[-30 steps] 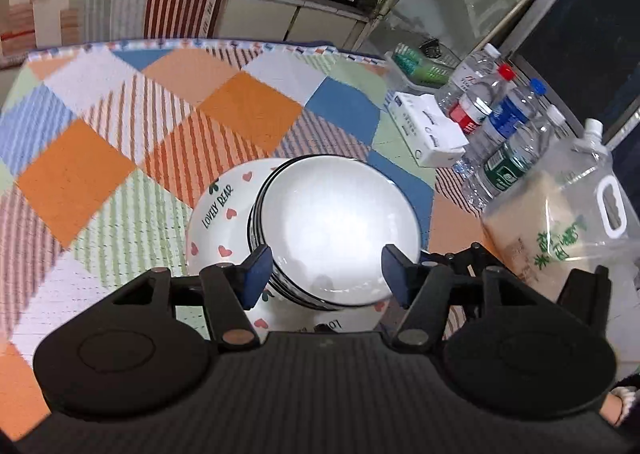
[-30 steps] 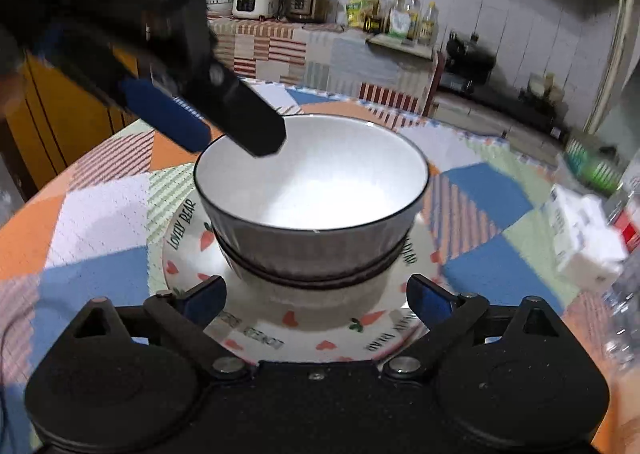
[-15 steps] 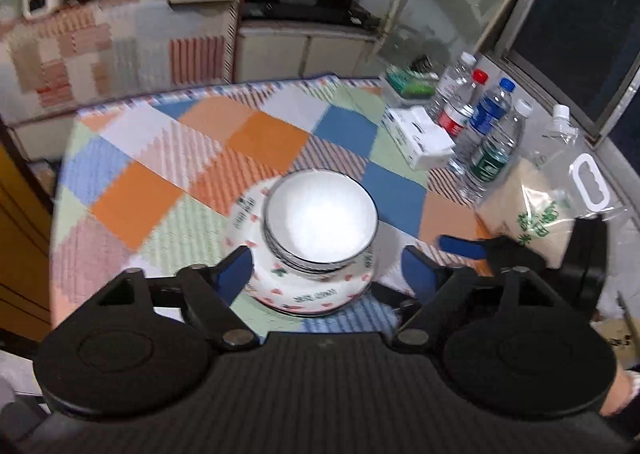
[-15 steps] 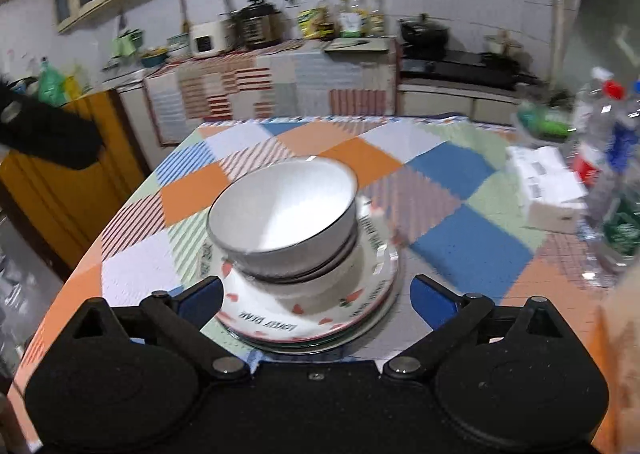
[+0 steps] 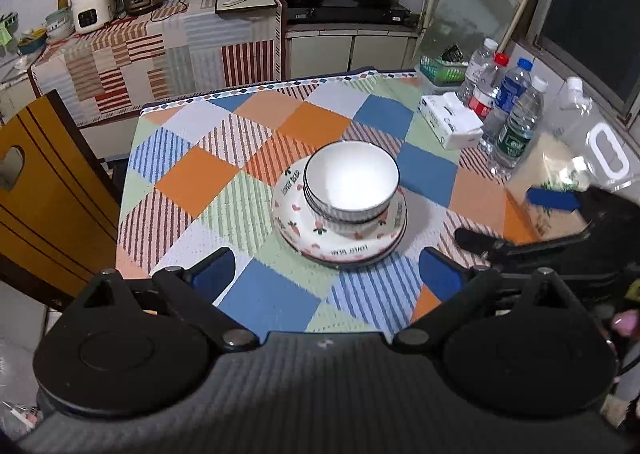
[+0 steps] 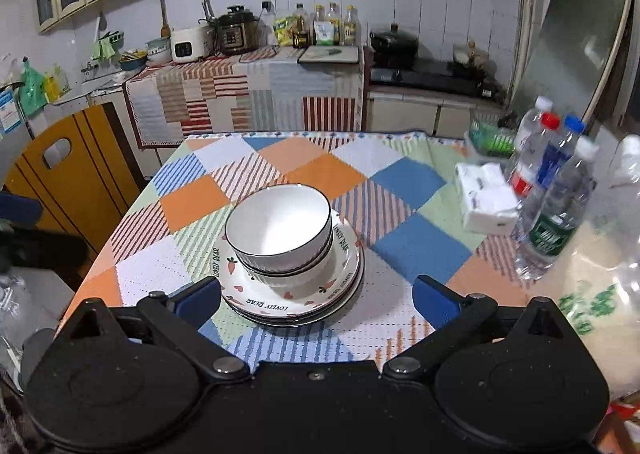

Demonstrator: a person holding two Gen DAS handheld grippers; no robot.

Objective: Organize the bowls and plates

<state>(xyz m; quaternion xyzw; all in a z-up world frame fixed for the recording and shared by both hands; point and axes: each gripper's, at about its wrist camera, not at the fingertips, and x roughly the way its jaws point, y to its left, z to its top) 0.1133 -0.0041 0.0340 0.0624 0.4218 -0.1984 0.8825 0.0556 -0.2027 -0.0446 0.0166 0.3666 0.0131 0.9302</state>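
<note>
I see nested bowls (image 5: 351, 182) on stacked plates (image 5: 340, 242), mid-worktop (image 5: 192, 169) — left tool (image 5: 326, 272) opening, nothing between; right tool (image 6: 316, 296) spread, empty.

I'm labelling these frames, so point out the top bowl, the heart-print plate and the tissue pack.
top bowl (image 5: 352, 177): left wrist view, white inside.
heart-print plate (image 6: 280, 300): right wrist view, near rim by the lettering.
tissue pack (image 5: 450, 119): left wrist view, top face.

Nested white bowls (image 6: 282, 230) stacked on patterned plates (image 6: 294, 294) near the tabletop (image 6: 416, 246) middle. Right tongs (image 6: 316, 294) spread wide above the near edge, holding nothing. Tissue pack (image 6: 486, 203) and water bottles (image 6: 554, 209) along the right edge.
</note>
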